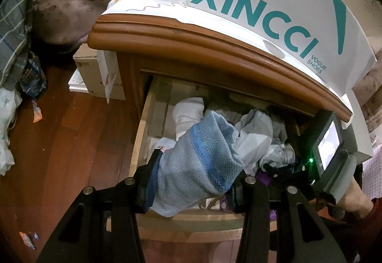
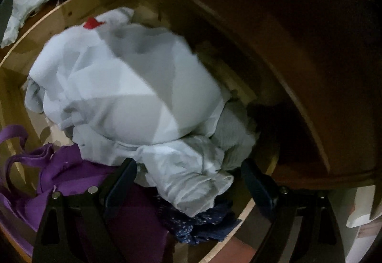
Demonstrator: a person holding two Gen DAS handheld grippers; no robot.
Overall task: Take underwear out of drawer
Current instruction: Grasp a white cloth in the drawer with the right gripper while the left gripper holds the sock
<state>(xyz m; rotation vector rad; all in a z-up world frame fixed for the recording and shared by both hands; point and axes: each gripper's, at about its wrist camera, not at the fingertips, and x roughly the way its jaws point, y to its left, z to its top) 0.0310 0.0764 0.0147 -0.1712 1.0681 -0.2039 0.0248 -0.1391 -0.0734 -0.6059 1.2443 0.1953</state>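
My left gripper is shut on a light blue knit pair of underwear with a darker blue seam, held just above the open wooden drawer. The drawer is full of crumpled clothes. My right gripper points down into it, jaws wide apart, astride a white and grey cloth bundle without pinching it. A purple garment lies to its left, and a dark blue dotted one lies beneath the bundle. In the left wrist view the right gripper's body reaches in from the right.
The nightstand top overhangs the drawer's back half and carries a white XINCCI shoe box. Cardboard boxes stand on the wood floor to the left, with bags and scraps further left. A person's hand holds the right gripper.
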